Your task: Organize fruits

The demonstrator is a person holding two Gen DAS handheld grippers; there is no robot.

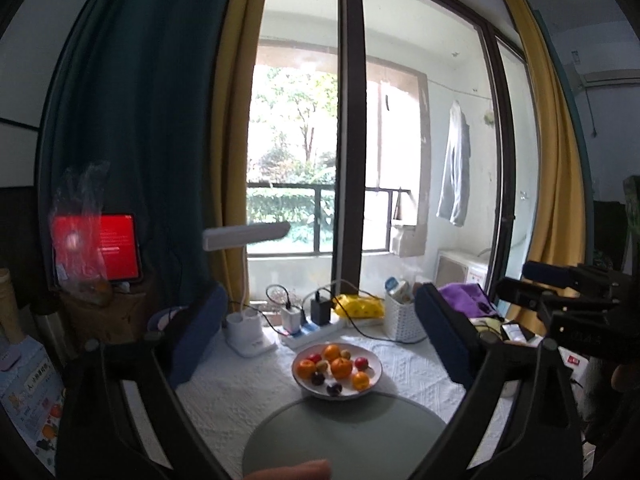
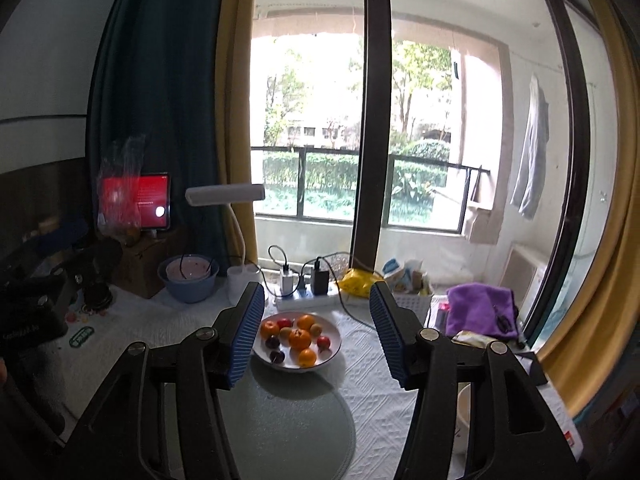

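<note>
The white plate (image 2: pixel 334 334) of oranges, small red and dark fruits (mixed up) sits on the white tablecloth (image 2: pixel 372 364), well ahead of the left gripper (image 1: pixel 320 344) and right gripper (image 2: pixel 316 336), both spread apart, empty.

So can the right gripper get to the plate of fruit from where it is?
Probably yes. The right gripper has its jaws apart with nothing between them, and the plate lies straight ahead of it on the white cloth. Nothing stands between them; the power strip lies behind the plate.

No text legible — tablet (image 1: pixel 98 246) lettering too blurred.
</note>
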